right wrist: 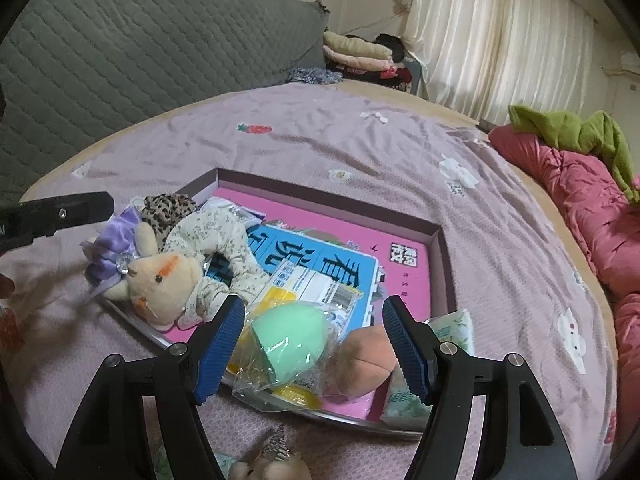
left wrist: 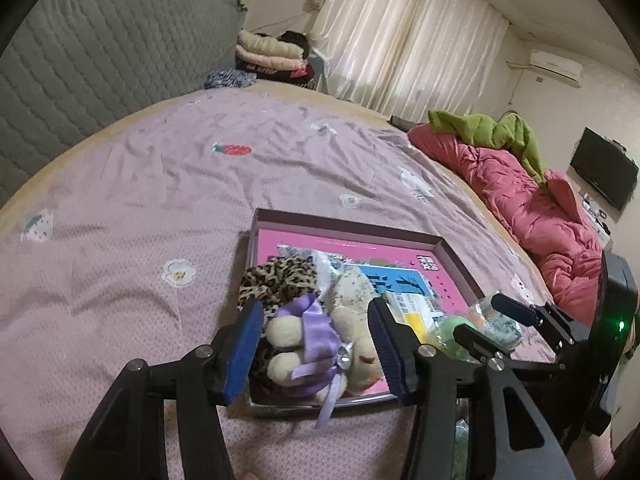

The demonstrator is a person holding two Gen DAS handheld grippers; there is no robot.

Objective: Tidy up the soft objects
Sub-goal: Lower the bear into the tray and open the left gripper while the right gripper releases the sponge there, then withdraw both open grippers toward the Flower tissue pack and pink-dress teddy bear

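Left gripper [left wrist: 316, 344]: jaws apart, blue pads either side of the plush toy without pressing it; released.
Right gripper [right wrist: 314, 346]: jaws wide, pads clear of the sponges between them; released.
Small plush [right wrist: 272, 466]: at 6 o'clock in the right wrist view, on the bedspread outside the box, only partly in frame.
Box [right wrist: 434, 236]: shallow, open, pink floor, dark rim; lies on the bedspread [left wrist: 140, 184], its near edge by both grippers.
Box contents, near right: one green egg-shaped sponge [right wrist: 280, 338] in clear wrap; one peach-coloured sponge [right wrist: 362, 362] touching it at 3 o'clock.
Box contents, near left: one plush toy [left wrist: 348, 340], cream with a floral-print body, purple satin bow [left wrist: 316, 322] on it; its head overhangs the near rim.
Box contents, middle: one white printed packet [right wrist: 316, 284] with yellow on it, text too small to read.
Box contents, far left: one leopard-print fabric piece [left wrist: 280, 276] at 11 o'clock of the plush.
Green-print packet [right wrist: 452, 326]: at the box's near right corner, half behind the right jaw.
Writing: large Chinese characters on the blue panel [right wrist: 320, 258] on the box floor; I cannot read them reliably.
Far, 2 o'clock: pink quilt [left wrist: 532, 200] with one green cloth [left wrist: 500, 132] on top.
Far, 12 o'clock: folded clothes stack [left wrist: 272, 54] beyond the bed; count unclear.
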